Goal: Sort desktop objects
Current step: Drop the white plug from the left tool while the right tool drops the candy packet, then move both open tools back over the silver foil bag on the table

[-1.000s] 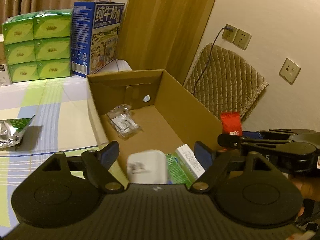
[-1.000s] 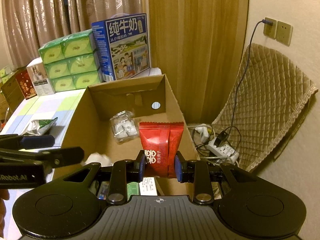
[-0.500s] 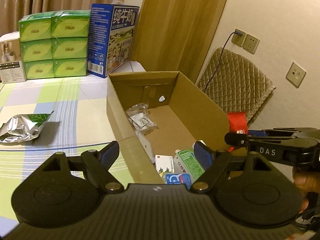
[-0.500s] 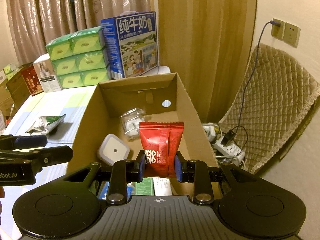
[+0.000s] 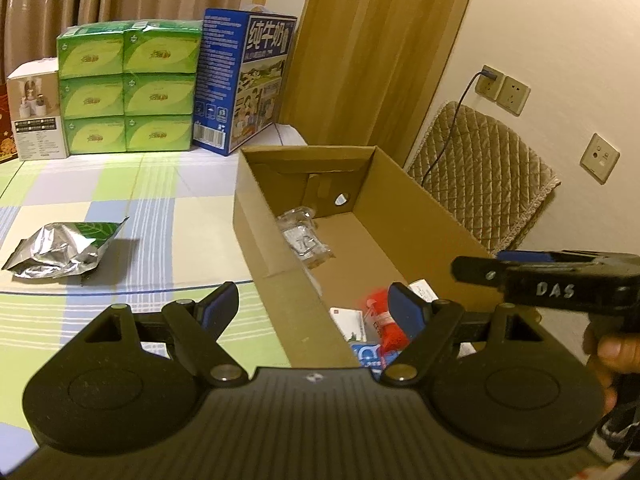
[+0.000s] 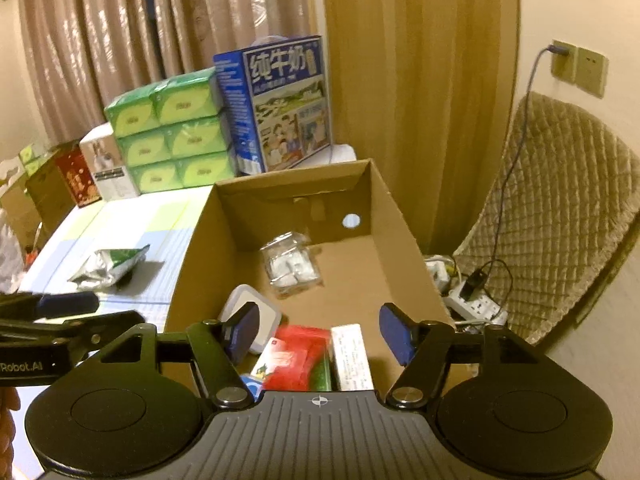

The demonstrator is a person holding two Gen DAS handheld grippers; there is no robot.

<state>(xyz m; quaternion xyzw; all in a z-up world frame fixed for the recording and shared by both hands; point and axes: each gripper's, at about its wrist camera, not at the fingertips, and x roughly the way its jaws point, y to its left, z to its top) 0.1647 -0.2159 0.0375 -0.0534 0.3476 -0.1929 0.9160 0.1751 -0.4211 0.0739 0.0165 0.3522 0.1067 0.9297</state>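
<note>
2 grippers, jaws wide | red pouch (image 6: 298, 354) in box (image 6: 404, 240) | foil bag (image 5: 60, 246) on tbl

Red packet (image 6: 298, 354) inside cardboard box (image 6: 394, 216)

Ahead of the matt black plastic right gripper (image 6: 320, 334), a matt brown cardboard box (image 6: 404, 240) is holding a glossy red packet (image 6: 298, 354), while crinkled silvery foil pouch (image 6: 110, 266) is glinting leftward.

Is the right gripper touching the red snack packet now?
Apart. The right wrist view shows the right gripper open, and the red snack packet lying in the cardboard box with clear gaps to both fingers.
</note>
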